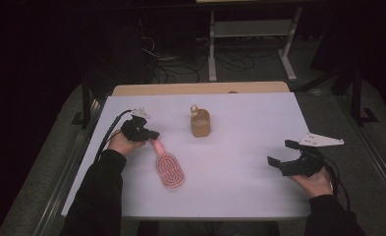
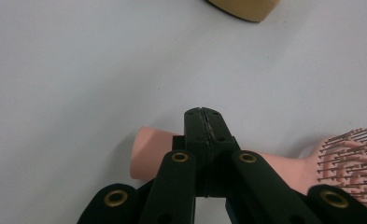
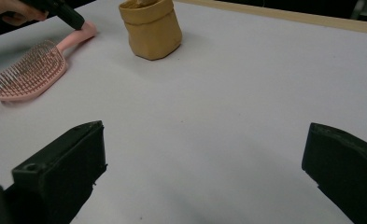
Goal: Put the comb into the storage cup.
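Observation:
A pink hairbrush [image 1: 170,170] lies bristles up on the white table [image 1: 249,187], left of centre, its handle toward the far left. My left gripper [image 1: 153,134] is over that handle. In the left gripper view the jaws are pressed together with nothing between them [image 2: 203,114], and the pink handle [image 2: 155,149] passes underneath. My right gripper [image 1: 280,152] hovers near the table's right edge, jaws wide apart and empty [image 3: 204,154]. In the right gripper view the brush [image 3: 27,74] lies far left with the left gripper [image 3: 76,22] at its handle end.
A small tan paper bag [image 1: 200,123] stands upright behind the brush, near the table's middle; it also appears in the gripper views [image 3: 151,28] [image 2: 246,9]. A wooden strip [image 1: 200,88] runs along the far edge. A white frame [image 1: 249,29] and cables stand on the dark floor beyond.

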### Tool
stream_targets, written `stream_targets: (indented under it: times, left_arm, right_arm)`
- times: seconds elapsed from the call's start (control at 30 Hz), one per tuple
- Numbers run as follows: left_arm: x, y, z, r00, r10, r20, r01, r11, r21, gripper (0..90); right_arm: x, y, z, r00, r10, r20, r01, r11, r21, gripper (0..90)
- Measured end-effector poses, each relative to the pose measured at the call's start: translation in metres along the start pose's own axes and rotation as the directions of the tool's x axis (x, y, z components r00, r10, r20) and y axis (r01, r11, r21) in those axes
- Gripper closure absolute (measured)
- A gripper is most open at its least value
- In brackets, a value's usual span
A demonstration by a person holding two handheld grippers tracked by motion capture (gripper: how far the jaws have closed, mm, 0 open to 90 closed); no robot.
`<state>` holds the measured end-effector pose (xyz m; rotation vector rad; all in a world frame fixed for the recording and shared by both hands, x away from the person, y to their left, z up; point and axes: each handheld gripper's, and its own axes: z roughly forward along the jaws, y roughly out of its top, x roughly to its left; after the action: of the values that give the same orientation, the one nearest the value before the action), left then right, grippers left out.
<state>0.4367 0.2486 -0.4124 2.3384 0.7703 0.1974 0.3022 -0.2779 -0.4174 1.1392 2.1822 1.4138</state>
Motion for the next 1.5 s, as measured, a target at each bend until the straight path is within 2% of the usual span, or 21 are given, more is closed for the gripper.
stream_targets:
  times: [0.1, 0.23, 0.43, 0.57, 0.9, 1.2, 1.5]
  left_arm:
    - [-0.003, 0.002, 0.003, 0.9999, 0.016, -0.002, -0.016, 0.9998, 0.011, 90.0]
    - [-0.005, 0.005, 0.011, 0.9998, 0.013, 0.013, -0.013, 0.9997, 0.022, 90.0]
    - [-0.007, 0.008, 0.018, 0.9996, 0.028, -0.003, -0.028, 0.9964, 0.080, 90.0]
    - [-0.003, 0.002, 0.013, 0.9998, 0.015, -0.011, -0.014, 0.9951, 0.098, 90.0]
    - [0.003, -0.018, -0.003, 0.9992, -0.032, -0.025, 0.034, 0.9962, 0.080, 90.0]
    - [0.002, -0.031, -0.015, 0.9983, -0.044, -0.037, 0.047, 0.9957, 0.080, 90.0]
    - [-0.003, -0.039, -0.023, 0.9986, -0.036, -0.039, 0.039, 0.9959, 0.081, 90.0]
  right_arm:
    - [0.000, 0.000, 0.000, 1.0000, 0.000, -0.001, 0.000, 1.000, 0.002, 0.0]
    - [0.000, 0.000, 0.001, 1.0000, -0.002, -0.002, 0.002, 1.000, 0.004, 0.0]
    - [-0.001, 0.000, -0.001, 1.0000, 0.001, -0.001, -0.001, 1.000, 0.001, 0.0]
    - [-0.001, -0.001, -0.001, 1.0000, 0.000, -0.001, 0.000, 1.000, -0.001, 0.0]
    - [-0.001, -0.001, -0.001, 1.0000, -0.001, 0.001, 0.001, 1.000, 0.001, 0.0]
    - [0.000, -0.001, -0.001, 1.0000, -0.001, 0.001, 0.001, 1.000, 0.001, 0.0]
    - [0.000, 0.000, -0.001, 1.0000, -0.001, 0.000, 0.001, 1.000, 0.001, 0.0]
